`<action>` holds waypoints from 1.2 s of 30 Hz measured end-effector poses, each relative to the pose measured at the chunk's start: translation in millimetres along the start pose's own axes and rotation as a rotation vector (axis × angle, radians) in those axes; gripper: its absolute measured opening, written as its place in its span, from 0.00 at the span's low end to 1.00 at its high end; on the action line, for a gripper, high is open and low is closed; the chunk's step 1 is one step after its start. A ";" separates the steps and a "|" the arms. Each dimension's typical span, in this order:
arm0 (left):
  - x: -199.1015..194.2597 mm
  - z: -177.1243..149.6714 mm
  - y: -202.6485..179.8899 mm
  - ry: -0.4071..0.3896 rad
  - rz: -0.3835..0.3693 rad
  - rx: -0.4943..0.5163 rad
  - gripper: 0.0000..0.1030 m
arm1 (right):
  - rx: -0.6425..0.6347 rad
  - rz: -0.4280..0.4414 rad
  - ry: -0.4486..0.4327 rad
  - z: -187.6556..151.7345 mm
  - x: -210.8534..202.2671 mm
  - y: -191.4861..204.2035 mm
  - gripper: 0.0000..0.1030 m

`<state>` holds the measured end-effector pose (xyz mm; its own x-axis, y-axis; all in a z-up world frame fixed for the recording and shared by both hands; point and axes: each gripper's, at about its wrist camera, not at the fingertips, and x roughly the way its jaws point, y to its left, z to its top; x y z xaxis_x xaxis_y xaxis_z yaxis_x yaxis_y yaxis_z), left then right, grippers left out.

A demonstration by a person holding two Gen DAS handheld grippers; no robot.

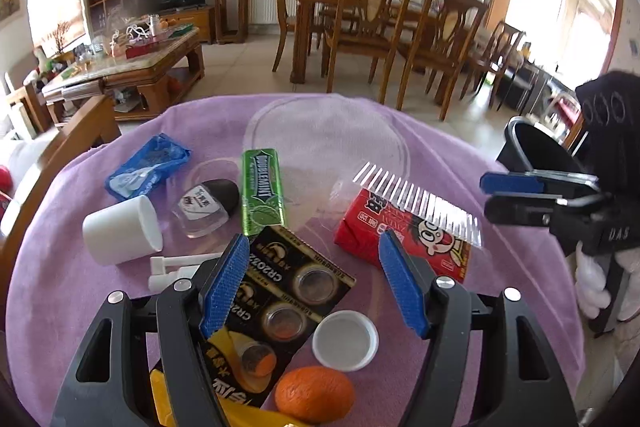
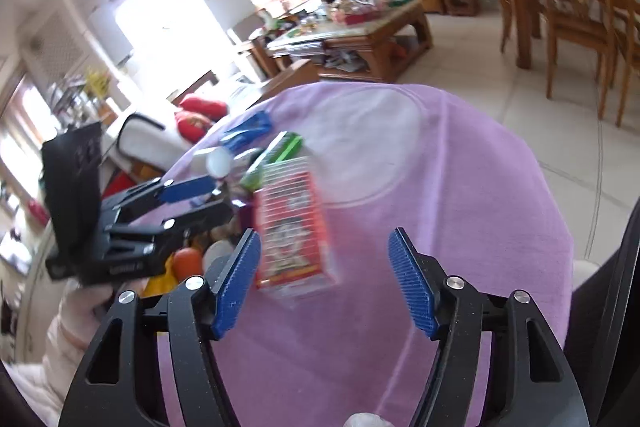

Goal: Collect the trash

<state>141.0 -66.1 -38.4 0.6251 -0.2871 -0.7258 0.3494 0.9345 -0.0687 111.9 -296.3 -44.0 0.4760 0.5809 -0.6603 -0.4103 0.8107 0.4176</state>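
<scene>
Trash litters the purple cloth (image 1: 80,287): we see a red snack packet (image 1: 404,235) with a cartoon face right of centre, a green gum pack (image 1: 262,187) and a battery card (image 1: 280,291) nearer. Our left gripper (image 1: 312,279) stands wide above the card, holding nothing. Only the left view shows the black bin (image 1: 536,151) far right. Our right gripper (image 2: 322,279) is wide and empty near the blurred packet.
</scene>
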 end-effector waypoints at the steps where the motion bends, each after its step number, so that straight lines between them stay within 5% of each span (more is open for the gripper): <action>1: 2.1 -0.1 -4.0 0.006 0.001 0.011 0.65 | 0.008 -0.004 0.005 -0.7 -1.0 -1.2 0.64; 9: 10.2 8.4 -20.5 0.065 0.034 0.089 0.65 | 0.068 0.064 0.055 0.5 16.6 -14.0 0.64; 19: 1.7 1.0 -9.9 0.135 0.053 0.070 0.65 | 0.121 0.211 0.148 2.2 35.8 -2.8 0.64; 21: 2.4 -0.8 -9.7 0.136 0.057 0.073 0.65 | 0.120 0.223 0.147 2.7 37.7 1.0 0.56; 22: 2.7 -1.4 -8.7 0.138 0.061 0.072 0.65 | 0.122 0.235 0.146 3.2 37.5 2.9 0.44; 27: 3.0 -7.3 -13.6 0.126 0.130 0.137 0.65 | 0.057 0.158 0.093 7.8 26.7 21.4 0.39; 36: -3.3 -11.4 -1.5 0.082 -0.028 0.038 0.65 | -0.038 0.075 -0.029 11.1 -9.2 38.4 0.39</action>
<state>130.5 -64.2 -43.7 0.5563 -0.2932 -0.7775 0.3927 0.9174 -0.0650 100.4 -269.7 -14.9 0.4645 0.6426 -0.6094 -0.4747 0.7616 0.4412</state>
